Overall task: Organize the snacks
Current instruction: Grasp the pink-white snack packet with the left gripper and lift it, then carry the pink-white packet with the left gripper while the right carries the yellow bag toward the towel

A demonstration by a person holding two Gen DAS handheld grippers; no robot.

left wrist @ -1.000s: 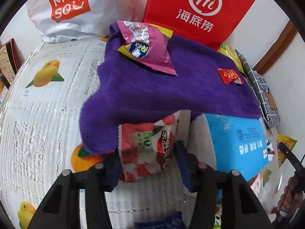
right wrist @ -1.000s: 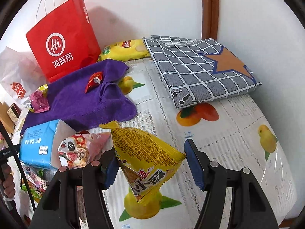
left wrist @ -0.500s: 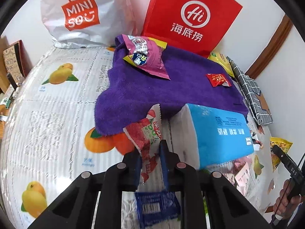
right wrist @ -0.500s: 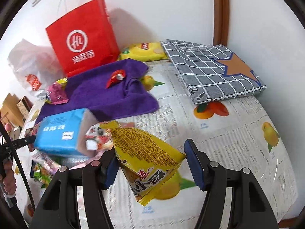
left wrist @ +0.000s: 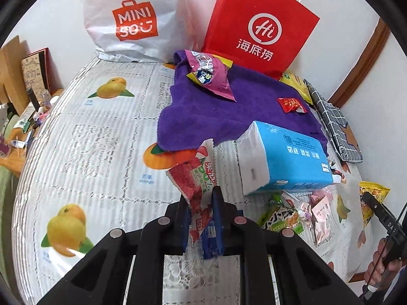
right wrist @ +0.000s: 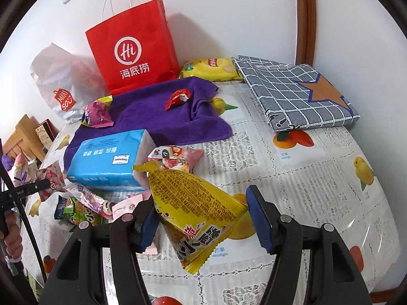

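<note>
My left gripper [left wrist: 201, 211] is shut on a red and green snack packet [left wrist: 195, 175] and holds it above the tablecloth. My right gripper [right wrist: 203, 216] grips a yellow triangular snack bag [right wrist: 195, 208] between its pads, lifted off the table. A purple towel [left wrist: 229, 111] carries a pink snack bag [left wrist: 208, 73] and a small red packet [left wrist: 291, 104]. Several small packets [left wrist: 292, 216] lie loose beside a blue tissue pack [left wrist: 285, 160].
A red paper bag [left wrist: 257, 25] and a white Miniso bag [left wrist: 132, 17] stand against the wall. A yellow chip bag [right wrist: 211, 68] and a folded checked cloth [right wrist: 295, 94] lie at the back right. The table edge drops off at the left, by clutter [left wrist: 25, 117].
My left gripper closed on the red and green packet and pulled it back and up, away from the towel. My right gripper rose with the yellow bag still in it.
</note>
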